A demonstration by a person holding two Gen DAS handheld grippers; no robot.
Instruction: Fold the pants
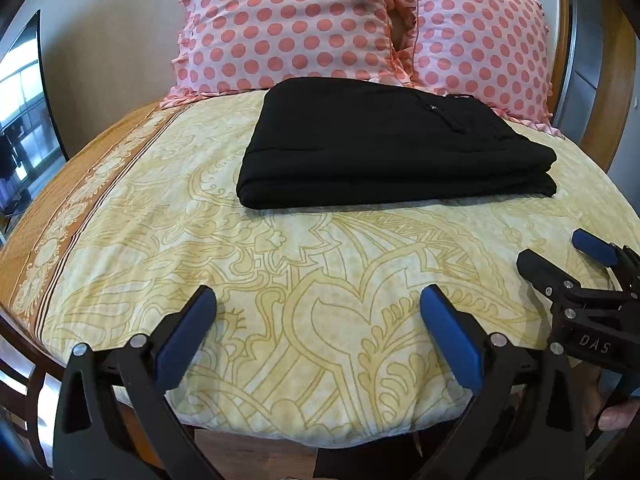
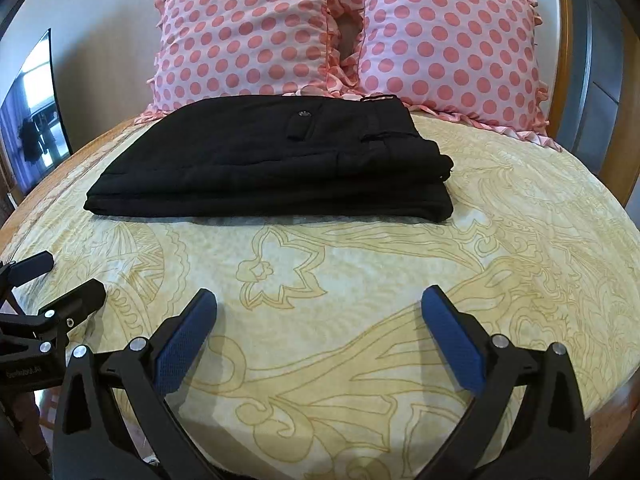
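Black pants (image 1: 384, 148) lie folded in a flat rectangular stack on the yellow patterned bed sheet (image 1: 280, 264), near the pillows; they also show in the right wrist view (image 2: 272, 164) with a button and pocket on top. My left gripper (image 1: 318, 300) is open and empty, over the sheet near the bed's front edge, well short of the pants. My right gripper (image 2: 320, 300) is open and empty, also short of the pants. The right gripper shows at the right edge of the left wrist view (image 1: 560, 256); the left gripper shows at the left edge of the right wrist view (image 2: 64, 280).
Two pink polka-dot pillows (image 1: 288, 24) (image 1: 480, 48) lean against the wooden headboard (image 1: 600, 80) behind the pants. A dark screen (image 1: 24, 100) stands at the left by the wall. The sheet's orange border (image 1: 52, 232) runs along the bed's left side.
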